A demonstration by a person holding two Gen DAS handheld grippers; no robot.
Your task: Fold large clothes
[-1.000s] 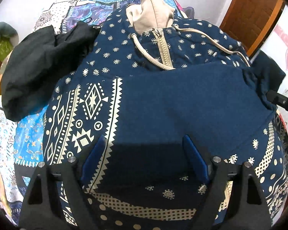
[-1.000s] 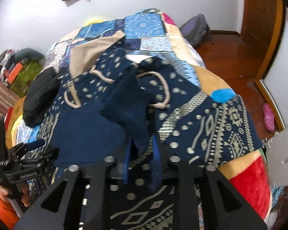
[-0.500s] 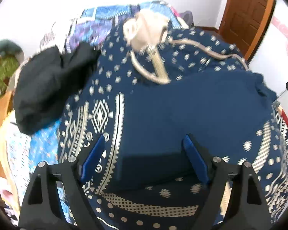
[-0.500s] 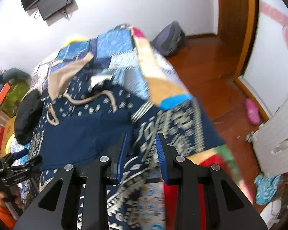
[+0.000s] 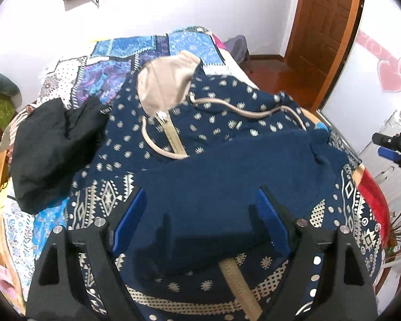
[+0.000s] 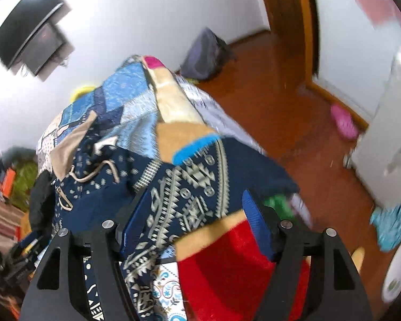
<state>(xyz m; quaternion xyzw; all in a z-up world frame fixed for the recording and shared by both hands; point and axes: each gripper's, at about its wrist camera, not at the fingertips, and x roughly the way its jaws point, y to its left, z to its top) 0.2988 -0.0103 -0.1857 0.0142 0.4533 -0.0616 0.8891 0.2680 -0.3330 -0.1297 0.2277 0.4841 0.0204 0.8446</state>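
A navy hoodie (image 5: pixel 200 123) with cream patterns, a beige hood lining (image 5: pixel 165 83) and a beige zipper lies front-up on the bed. One sleeve (image 5: pixel 227 179) is folded across its chest, plain navy side up. My left gripper (image 5: pixel 201 214) is open and empty, raised above the folded sleeve. My right gripper (image 6: pixel 196 219) is open and empty above the hoodie's patterned right side (image 6: pixel 197 176), which hangs at the bed's edge. It also shows at the right edge of the left wrist view (image 5: pixel 393 147).
The bed has a patchwork quilt (image 5: pixel 147 50) with a red patch (image 6: pixel 235 264). A black garment (image 5: pixel 53 144) lies left of the hoodie. A wooden door (image 5: pixel 326 32), a backpack (image 6: pixel 205 53) on the floor and a white cabinet (image 6: pixel 387 139) stand to the right.
My right gripper has let go of the sleeve, opened and drawn back to the right. The sleeve now lies across the chest. My left gripper has lifted a little.
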